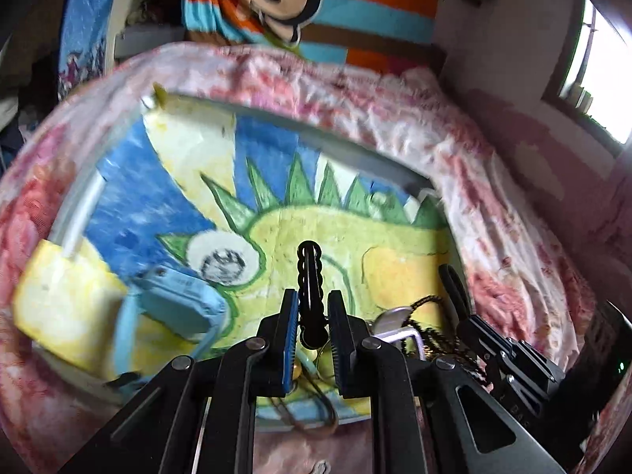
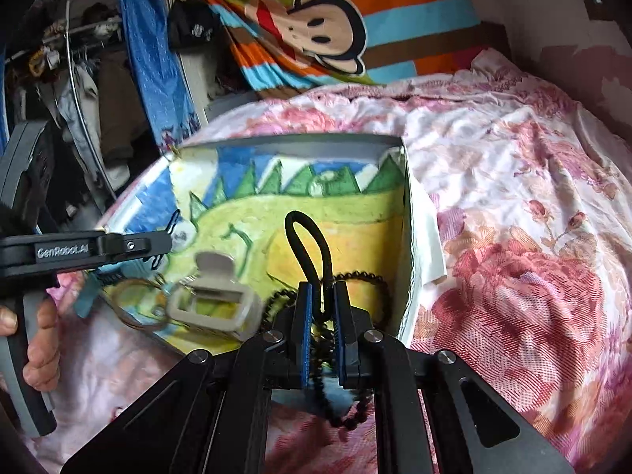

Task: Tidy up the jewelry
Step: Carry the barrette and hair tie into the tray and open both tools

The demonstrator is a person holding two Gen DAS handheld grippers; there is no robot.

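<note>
Black scalloped hair clip (image 1: 310, 292) between fingers (image 1: 290, 339)

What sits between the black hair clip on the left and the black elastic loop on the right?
In the right wrist view, a grey open box lies on the painted tray between the hair clip and the elastic loop.

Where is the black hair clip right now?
In the left wrist view, the black hair clip stands clamped between the left gripper jaws, above the dinosaur drawing.
</note>
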